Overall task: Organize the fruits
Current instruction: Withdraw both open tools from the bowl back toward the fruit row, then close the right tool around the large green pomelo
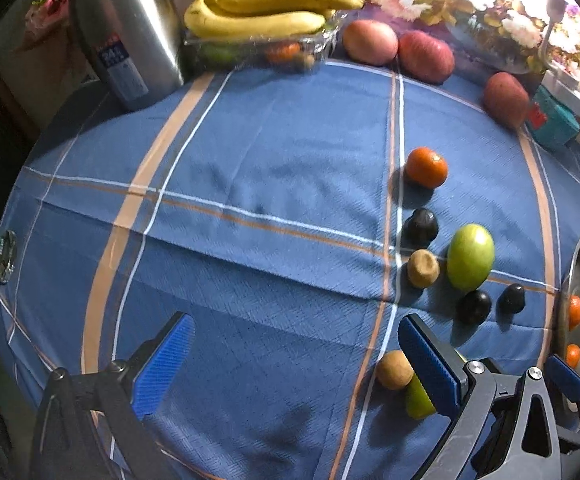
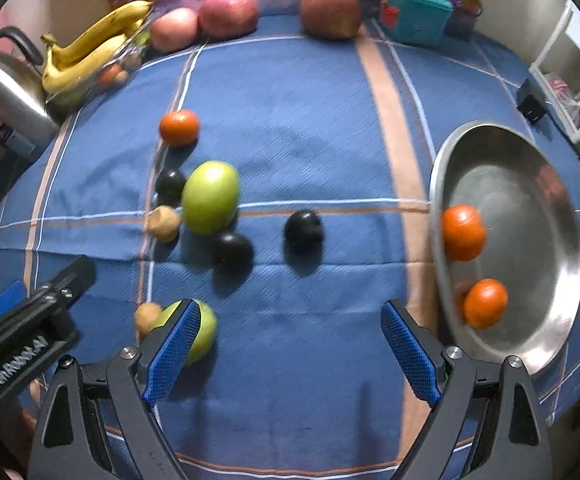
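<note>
Fruits lie loose on the blue checked cloth: a tangerine [image 2: 179,127], a big green fruit [image 2: 210,197], three dark plums [image 2: 303,230], and two small brown fruits [image 2: 164,222]. A steel plate [image 2: 530,200] at the right holds two tangerines [image 2: 463,232]. My right gripper [image 2: 292,354] is open over bare cloth, and its left finger [image 2: 174,352] covers part of a second green fruit [image 2: 206,328]. My left gripper [image 1: 296,364] is open with nothing between its fingers. The loose fruits [image 1: 470,256] lie to its right.
A steel kettle [image 1: 130,28] stands at the back left beside bananas [image 1: 258,12] on a clear box of fruit. Three red apples [image 1: 426,56] line the far edge. A teal box [image 2: 414,12] and a small black block [image 2: 532,102] sit at the back right.
</note>
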The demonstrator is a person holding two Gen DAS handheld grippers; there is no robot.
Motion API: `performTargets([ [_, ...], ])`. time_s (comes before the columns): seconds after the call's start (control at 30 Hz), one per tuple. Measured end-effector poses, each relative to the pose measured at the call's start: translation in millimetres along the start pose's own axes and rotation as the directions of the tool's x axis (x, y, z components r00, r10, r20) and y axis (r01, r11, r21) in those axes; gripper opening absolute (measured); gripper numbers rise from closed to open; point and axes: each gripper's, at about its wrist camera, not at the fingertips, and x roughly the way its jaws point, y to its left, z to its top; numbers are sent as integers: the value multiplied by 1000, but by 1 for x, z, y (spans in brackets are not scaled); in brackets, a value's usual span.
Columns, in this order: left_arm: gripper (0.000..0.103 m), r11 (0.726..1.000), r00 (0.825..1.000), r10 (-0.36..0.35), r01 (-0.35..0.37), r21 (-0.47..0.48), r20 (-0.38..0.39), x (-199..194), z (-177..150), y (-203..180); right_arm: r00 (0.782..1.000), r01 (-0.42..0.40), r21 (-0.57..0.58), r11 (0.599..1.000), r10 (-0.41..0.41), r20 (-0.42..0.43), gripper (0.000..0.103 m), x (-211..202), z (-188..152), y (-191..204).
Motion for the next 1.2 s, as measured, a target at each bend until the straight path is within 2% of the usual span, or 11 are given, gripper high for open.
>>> performTargets([
  [0.37,103,999,999,2,-4,-41,-53,10,-3,18,999,-26,-10,1000,26,-30,92,9,-6,18],
  [0.53,103,998,997,-28,23,-66,-78,15,-4,25,999,-25,-17,1000,24,-31,92,11,-6,26],
  [0.7,103,995,997,-36,30,-98,-67,10,-5,37,999,-17,-22,1000,17,-29,92,11,-6,33],
  [1.0,103,990,997,-49,40,-133,-62,12,-4,63,994,-109,-2,994,109,-31,92,12,-4,45],
  [1.2,103,972,995,-95,87,-219,-24,10,-4,80,991,-134,-32,990,134,-26,92,13,-6,60],
])
